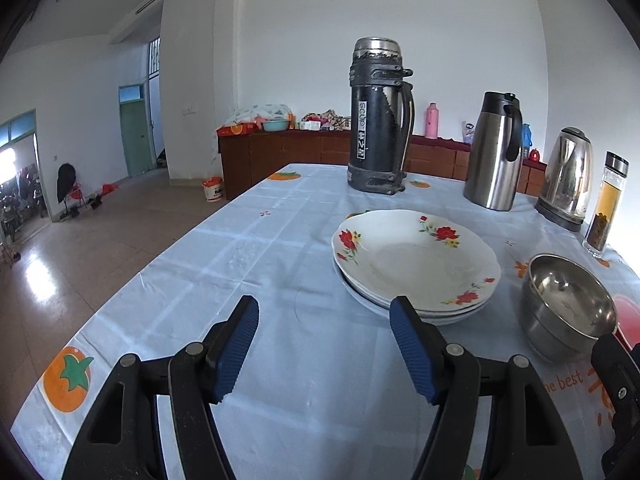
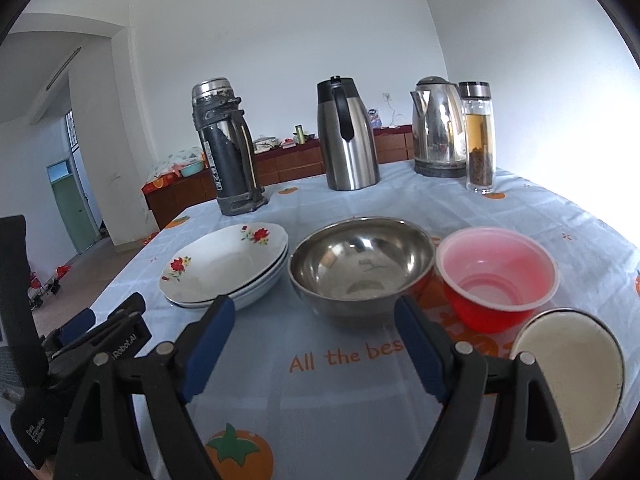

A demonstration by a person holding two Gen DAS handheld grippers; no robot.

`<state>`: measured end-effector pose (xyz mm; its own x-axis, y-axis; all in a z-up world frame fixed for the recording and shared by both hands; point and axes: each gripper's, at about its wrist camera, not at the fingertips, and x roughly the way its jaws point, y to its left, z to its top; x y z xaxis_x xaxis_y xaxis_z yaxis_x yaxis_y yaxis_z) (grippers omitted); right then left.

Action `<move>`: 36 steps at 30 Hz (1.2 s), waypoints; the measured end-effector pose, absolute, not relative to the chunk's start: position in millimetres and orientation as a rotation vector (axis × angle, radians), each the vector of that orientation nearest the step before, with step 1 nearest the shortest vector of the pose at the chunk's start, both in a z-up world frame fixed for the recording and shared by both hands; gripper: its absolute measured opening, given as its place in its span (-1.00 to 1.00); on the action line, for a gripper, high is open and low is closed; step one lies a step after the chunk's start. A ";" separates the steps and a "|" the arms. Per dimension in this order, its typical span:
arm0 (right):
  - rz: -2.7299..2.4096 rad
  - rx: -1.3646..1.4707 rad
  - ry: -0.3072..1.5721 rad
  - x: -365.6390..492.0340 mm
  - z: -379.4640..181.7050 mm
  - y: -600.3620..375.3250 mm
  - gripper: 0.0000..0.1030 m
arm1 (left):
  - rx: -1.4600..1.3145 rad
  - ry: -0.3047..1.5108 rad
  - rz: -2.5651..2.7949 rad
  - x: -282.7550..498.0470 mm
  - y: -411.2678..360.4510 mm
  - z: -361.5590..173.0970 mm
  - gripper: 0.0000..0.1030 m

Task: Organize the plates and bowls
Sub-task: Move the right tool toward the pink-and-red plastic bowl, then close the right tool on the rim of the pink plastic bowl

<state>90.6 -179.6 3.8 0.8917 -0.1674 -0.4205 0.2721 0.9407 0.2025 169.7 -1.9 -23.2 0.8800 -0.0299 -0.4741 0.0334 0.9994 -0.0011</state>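
Observation:
A stack of white plates with red flowers point(image 1: 416, 264) lies on the table, also in the right wrist view point(image 2: 224, 268). A steel bowl point(image 2: 362, 266) stands right of it, also in the left wrist view point(image 1: 568, 304). A red plastic bowl point(image 2: 496, 276) and a white enamel bowl point(image 2: 572, 376) stand further right. My left gripper point(image 1: 324, 348) is open and empty, just short of the plates; it also shows in the right wrist view point(image 2: 100, 320). My right gripper point(image 2: 314, 344) is open and empty in front of the steel bowl.
A black thermos point(image 1: 378, 116), a steel jug point(image 1: 494, 152), an electric kettle point(image 1: 566, 178) and a glass tea bottle point(image 1: 606, 204) stand along the table's far side. The table's left edge point(image 1: 160, 252) drops to the floor. A low wooden cabinet point(image 1: 280, 152) stands behind.

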 end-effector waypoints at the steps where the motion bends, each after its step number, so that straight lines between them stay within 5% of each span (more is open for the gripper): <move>1: -0.228 0.254 0.411 88.3 4.0 -178.9 0.58 | 0.011 0.491 -0.034 167.0 -3.6 -23.0 0.37; 12: -0.250 0.261 0.411 67.2 6.3 -191.0 0.14 | 0.044 0.477 -0.069 133.3 -24.5 -22.1 0.37; 20: -0.218 0.276 0.419 30.4 16.3 -220.7 0.14 | 0.036 0.562 -0.199 112.6 -58.9 -30.4 0.37; 26: -0.228 0.304 0.506 9.7 14.1 -268.8 -0.15 | 0.082 0.587 -0.245 100.6 -91.4 -32.8 0.36; 36: -0.202 0.458 0.557 6.9 29.6 -370.0 -0.23 | 0.066 0.626 -0.335 101.8 -119.7 -19.3 0.22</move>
<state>6.9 -370.0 29.6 0.8326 -0.0614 -0.5505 0.3051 0.8804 0.3632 101.8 -119.7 -19.3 0.7583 -0.2879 -0.5849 0.3276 0.9440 -0.0399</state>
